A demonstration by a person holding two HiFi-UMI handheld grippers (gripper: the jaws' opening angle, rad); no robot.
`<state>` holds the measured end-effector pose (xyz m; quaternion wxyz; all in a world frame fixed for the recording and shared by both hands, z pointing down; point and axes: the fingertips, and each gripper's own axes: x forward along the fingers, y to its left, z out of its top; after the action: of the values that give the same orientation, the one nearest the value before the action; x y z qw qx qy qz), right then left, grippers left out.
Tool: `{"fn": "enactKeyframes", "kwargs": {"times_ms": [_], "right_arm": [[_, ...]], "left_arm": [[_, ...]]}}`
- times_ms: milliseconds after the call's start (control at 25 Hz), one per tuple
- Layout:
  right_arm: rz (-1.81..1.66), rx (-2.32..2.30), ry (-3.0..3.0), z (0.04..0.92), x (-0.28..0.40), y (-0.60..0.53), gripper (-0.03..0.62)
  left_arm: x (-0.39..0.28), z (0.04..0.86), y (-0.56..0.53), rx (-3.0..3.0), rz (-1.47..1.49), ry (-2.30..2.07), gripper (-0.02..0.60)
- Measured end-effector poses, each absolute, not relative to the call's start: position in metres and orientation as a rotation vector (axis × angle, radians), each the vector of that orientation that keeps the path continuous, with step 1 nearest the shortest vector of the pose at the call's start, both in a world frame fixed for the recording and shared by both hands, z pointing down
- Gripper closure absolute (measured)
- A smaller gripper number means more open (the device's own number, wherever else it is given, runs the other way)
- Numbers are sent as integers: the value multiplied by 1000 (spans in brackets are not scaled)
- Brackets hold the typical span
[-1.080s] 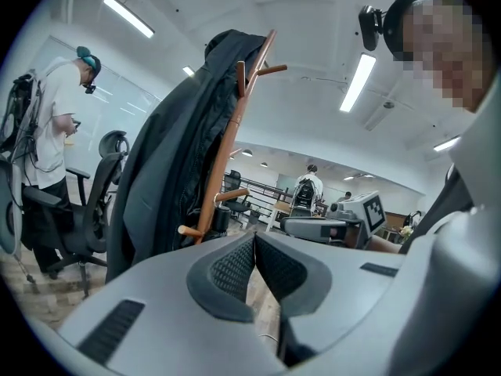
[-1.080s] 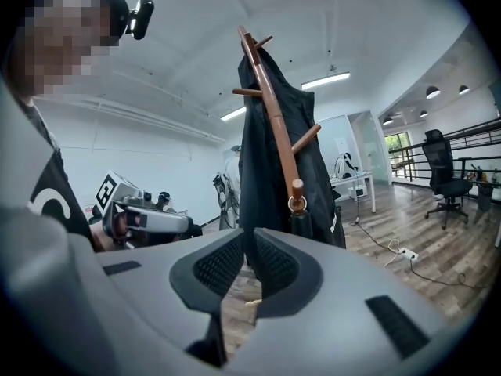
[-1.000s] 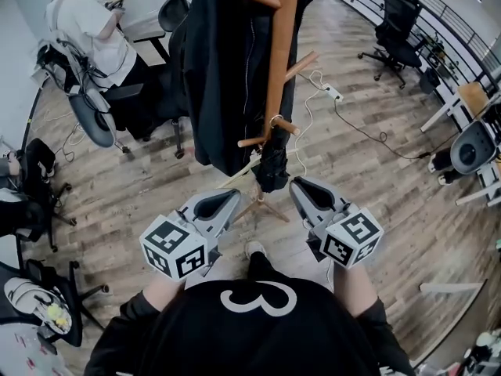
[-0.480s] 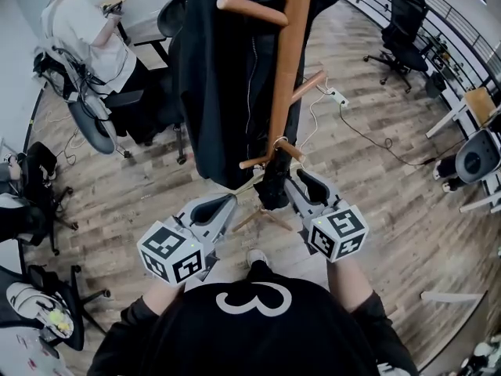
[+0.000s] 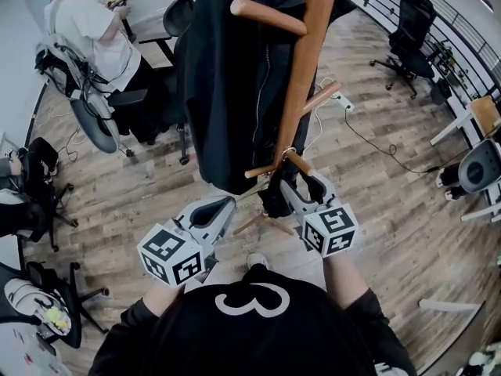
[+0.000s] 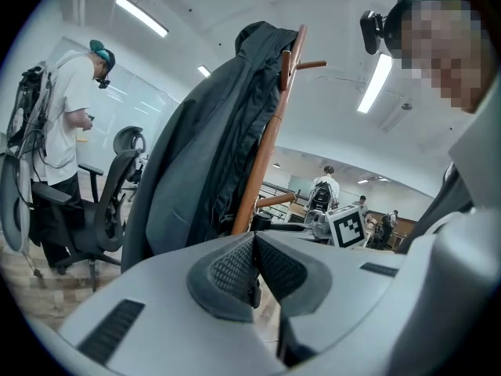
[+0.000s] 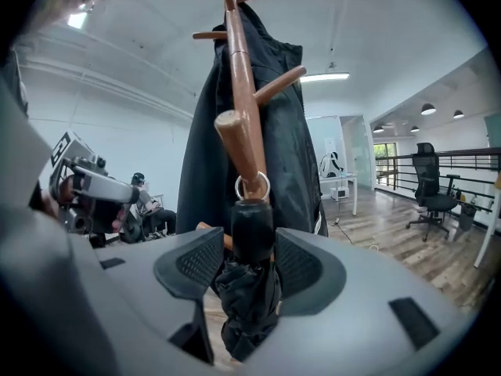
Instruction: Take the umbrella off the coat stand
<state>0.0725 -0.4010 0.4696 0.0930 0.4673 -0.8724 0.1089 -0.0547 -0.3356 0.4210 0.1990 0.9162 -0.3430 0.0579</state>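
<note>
A large white "3" is printed on the person's black shirt point(image 5: 258, 339).

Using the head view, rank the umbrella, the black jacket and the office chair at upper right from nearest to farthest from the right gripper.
From the right gripper, whose jaws have just been opening:
1. Umbrella, between its jaws.
2. Black jacket, up and left, on the coat stand.
3. Office chair, far upper right.

Coat stand point(image 5: 301, 77) top cut off, head view; umbrella point(image 5: 272, 199) partly hidden behind right claw point(image 5: 306, 185).
</note>
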Motion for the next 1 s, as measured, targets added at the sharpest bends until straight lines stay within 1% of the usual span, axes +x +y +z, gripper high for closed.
{"fn": "enactKeyframes", "kwargs": {"times_ms": [480, 1000], "right_arm": [[299, 1420, -2554, 483, 68, -413, 396], [309, 1436, -2536, 485, 69, -413, 399]], "left_arm": [[-73, 428, -342, 2534, 153, -1009, 565], [-70, 428, -339, 2542, 156, -982, 565]]}}
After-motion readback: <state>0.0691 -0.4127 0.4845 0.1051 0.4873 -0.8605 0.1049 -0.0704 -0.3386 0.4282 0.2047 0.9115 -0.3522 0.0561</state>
